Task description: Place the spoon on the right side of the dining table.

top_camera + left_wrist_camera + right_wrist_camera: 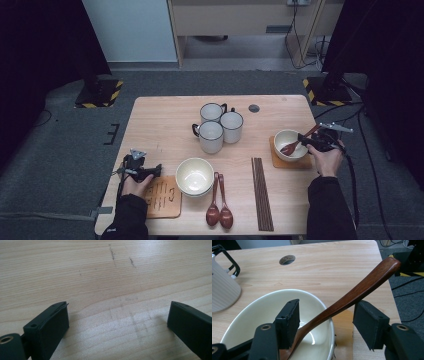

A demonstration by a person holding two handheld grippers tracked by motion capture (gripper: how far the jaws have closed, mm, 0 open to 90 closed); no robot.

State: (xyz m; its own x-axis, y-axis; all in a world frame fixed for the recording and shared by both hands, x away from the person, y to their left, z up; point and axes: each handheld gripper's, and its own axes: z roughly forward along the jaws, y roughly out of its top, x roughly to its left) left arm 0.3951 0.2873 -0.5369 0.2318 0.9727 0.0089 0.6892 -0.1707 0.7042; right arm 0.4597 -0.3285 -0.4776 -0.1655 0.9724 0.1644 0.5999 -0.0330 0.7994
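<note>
Seen close from the right gripper [325, 323], its two black jaws stand spread, with the brown wooden spoon [352, 298] passing between them, untouched by either pad. The spoon's head lies down in the cream bowl [249, 315], which sits on a coaster at the table's right side. Its handle leans on the bowl's rim, slanting up and away toward the table's far right edge.
</note>
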